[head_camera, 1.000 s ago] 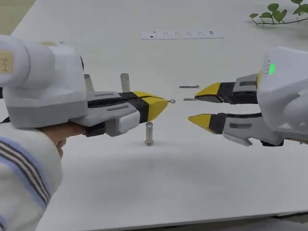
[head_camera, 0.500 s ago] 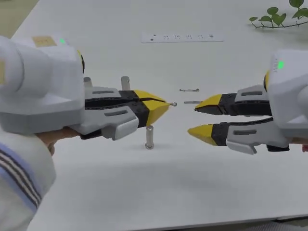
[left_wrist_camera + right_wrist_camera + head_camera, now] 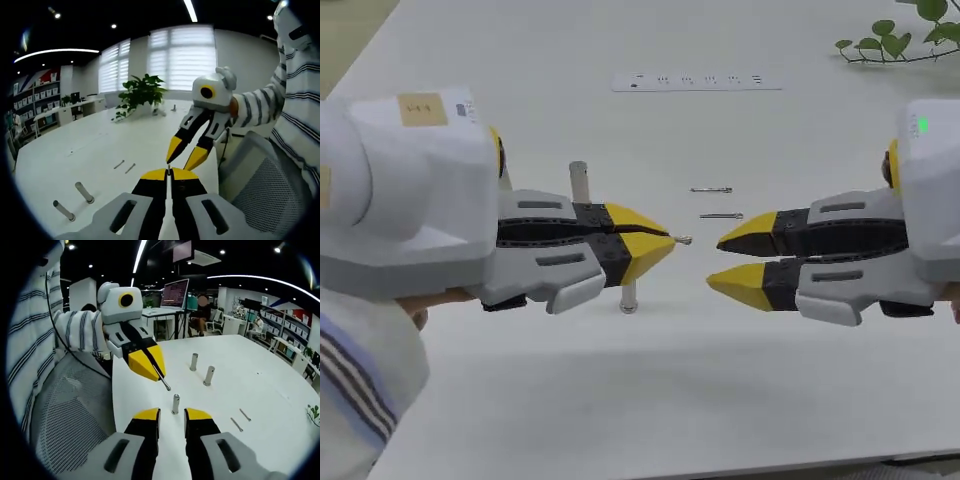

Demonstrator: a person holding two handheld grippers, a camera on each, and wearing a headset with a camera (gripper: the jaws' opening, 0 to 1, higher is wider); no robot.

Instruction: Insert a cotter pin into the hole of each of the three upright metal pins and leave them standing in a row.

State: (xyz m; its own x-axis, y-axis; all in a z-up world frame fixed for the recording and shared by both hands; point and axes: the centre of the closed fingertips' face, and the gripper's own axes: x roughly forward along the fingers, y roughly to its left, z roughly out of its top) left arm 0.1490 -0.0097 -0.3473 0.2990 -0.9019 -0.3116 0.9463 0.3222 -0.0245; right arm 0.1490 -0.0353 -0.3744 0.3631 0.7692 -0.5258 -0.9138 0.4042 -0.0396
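In the air just above the nearest upright metal pin (image 3: pixel 629 297), the left gripper (image 3: pixel 668 240) keeps its fingers clenched on a cotter pin (image 3: pixel 682 240), and the right gripper (image 3: pixel 716 263), fingers released, has drawn closer to its protruding end, probably for a hand-over before insertion.

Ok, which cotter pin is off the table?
The cotter pin gripped in the left tool, poking out of its tip; the other two lie flat on the table.
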